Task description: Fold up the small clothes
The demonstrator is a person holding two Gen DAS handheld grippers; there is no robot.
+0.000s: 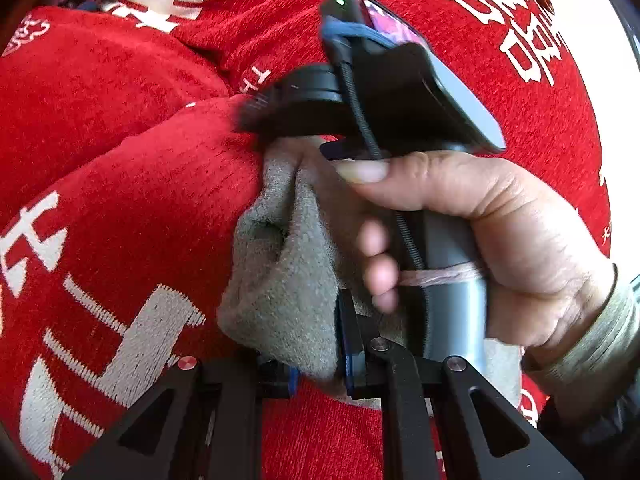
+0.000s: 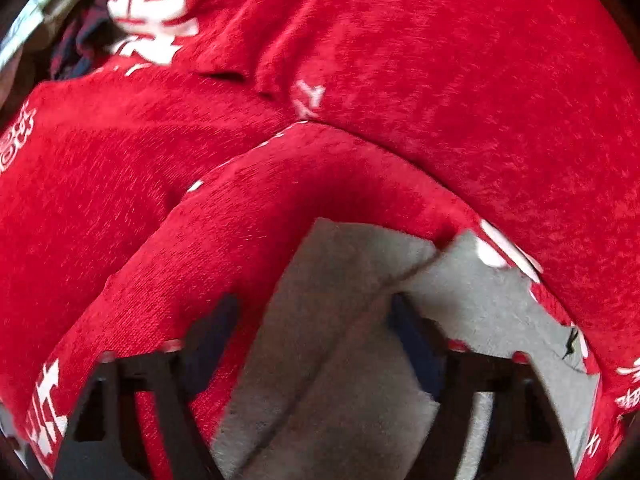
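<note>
Right fingers (image 2: 416, 344) blurred, astride grey cloth (image 2: 340, 340), contact unclear.

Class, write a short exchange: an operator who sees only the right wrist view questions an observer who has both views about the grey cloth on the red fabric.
Operator: My right gripper stands open, with the grey cloth between its fingers. Is the left gripper holding that cloth?
Observer: Yes. The left gripper is shut on a bunched part of it, low in the left wrist view.
Operator: What lies just beyond that pinch?
Observer: A hand is wrapped around the right gripper's handle, thumb on top, right beside the bunched cloth.
</note>
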